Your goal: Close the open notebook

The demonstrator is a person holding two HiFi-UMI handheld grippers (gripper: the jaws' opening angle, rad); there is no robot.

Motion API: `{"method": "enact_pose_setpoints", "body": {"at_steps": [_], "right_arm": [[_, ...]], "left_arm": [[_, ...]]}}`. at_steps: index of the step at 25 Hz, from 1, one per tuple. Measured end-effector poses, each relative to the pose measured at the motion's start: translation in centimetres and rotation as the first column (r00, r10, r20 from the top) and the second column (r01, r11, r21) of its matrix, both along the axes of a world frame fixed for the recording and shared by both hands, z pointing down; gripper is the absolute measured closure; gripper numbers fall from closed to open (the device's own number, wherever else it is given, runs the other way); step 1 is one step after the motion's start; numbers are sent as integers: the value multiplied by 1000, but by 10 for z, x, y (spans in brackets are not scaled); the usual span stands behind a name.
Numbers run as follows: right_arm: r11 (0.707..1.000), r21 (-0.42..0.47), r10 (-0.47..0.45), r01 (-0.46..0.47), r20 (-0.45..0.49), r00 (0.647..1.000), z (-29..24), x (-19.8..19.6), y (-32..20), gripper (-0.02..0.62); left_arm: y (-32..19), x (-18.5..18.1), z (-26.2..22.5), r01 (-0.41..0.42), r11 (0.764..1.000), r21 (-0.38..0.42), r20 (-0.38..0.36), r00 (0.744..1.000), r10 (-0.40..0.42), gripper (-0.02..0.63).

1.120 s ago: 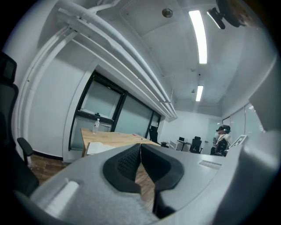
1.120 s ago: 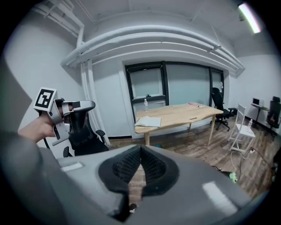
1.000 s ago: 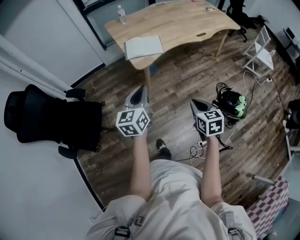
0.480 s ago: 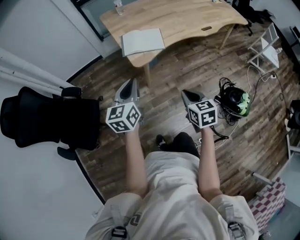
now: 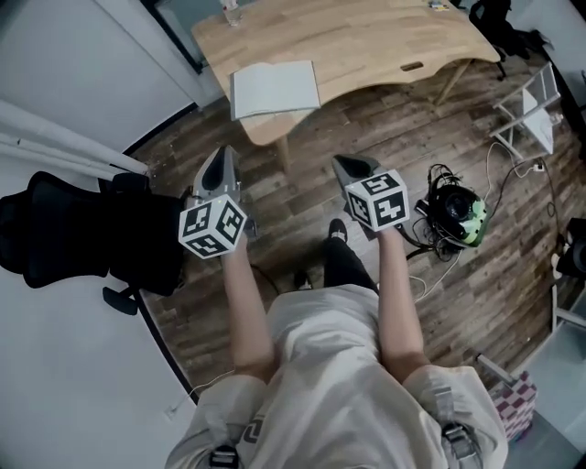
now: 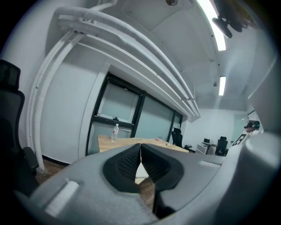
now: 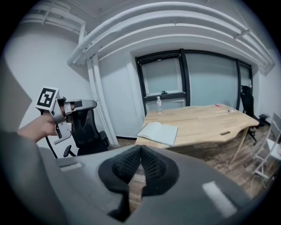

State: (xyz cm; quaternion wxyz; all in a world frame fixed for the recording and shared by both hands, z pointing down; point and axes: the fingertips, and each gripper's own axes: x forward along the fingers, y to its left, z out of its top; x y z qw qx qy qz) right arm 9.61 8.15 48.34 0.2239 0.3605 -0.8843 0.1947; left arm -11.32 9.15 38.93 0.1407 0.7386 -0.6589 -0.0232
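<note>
As seen from the head view, held out side by side above the wood-plank floor (image 5: 302,197), well short of the desk (image 5: 385,41): left gripper (image 5: 223,154) and right gripper (image 5: 342,163), each on a bare forearm. Jaws of both pressed together, ribbed pads meeting at the tips, nothing between them. Open notebook (image 5: 275,89) flat on the desk's near left corner, pages up, one edge close to the desk rim, well apart from both grippers. Clear water bottle (image 5: 229,11) upright near the desk's far left edge, beyond the notebook. Black office chair (image 5: 87,229) just left of the left gripper. Black-and-green device (image 5: 461,212) amid tangled cables (image 5: 430,240) on the floor, right of the right gripper.
</note>
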Motion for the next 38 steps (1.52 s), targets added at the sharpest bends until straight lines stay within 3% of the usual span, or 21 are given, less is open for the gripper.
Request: {"method": "enact_pose_setpoints", "body": {"at_steps": [3, 6, 11, 17, 22, 29, 33, 38], "right_arm": [[1000, 11, -30, 30, 29, 999, -8, -4, -43, 595], [998, -22, -60, 61, 26, 998, 3, -3, -80, 595], [996, -50, -74, 77, 64, 995, 4, 1, -129, 595], [983, -54, -174, 178, 69, 982, 10, -17, -167, 595], [972, -68, -223, 226, 51, 974, 22, -23, -197, 595], [967, -107, -230, 232, 37, 973, 38, -48, -239, 595], [956, -106, -276, 274, -12, 961, 42, -85, -262, 595], [948, -50, -317, 315, -53, 947, 20, -132, -295, 595]], "left_arm": [[-30, 2, -12, 35, 999, 21, -7, 999, -35, 597], [-47, 10, -16, 63, 998, 23, 60, 996, -64, 597], [-67, 8, -6, 117, 993, -23, 93, 989, -114, 597], [-75, -2, 24, 205, 975, -81, 85, 976, -198, 597], [-90, -4, 37, 216, 970, -107, 81, 975, -208, 597], [-113, -39, 44, 250, 961, -122, 59, 968, -245, 597], [-149, -83, 47, 284, 950, -126, 33, 959, -283, 597], [-216, -112, 33, 226, 970, -93, 19, 974, -225, 595]]}}
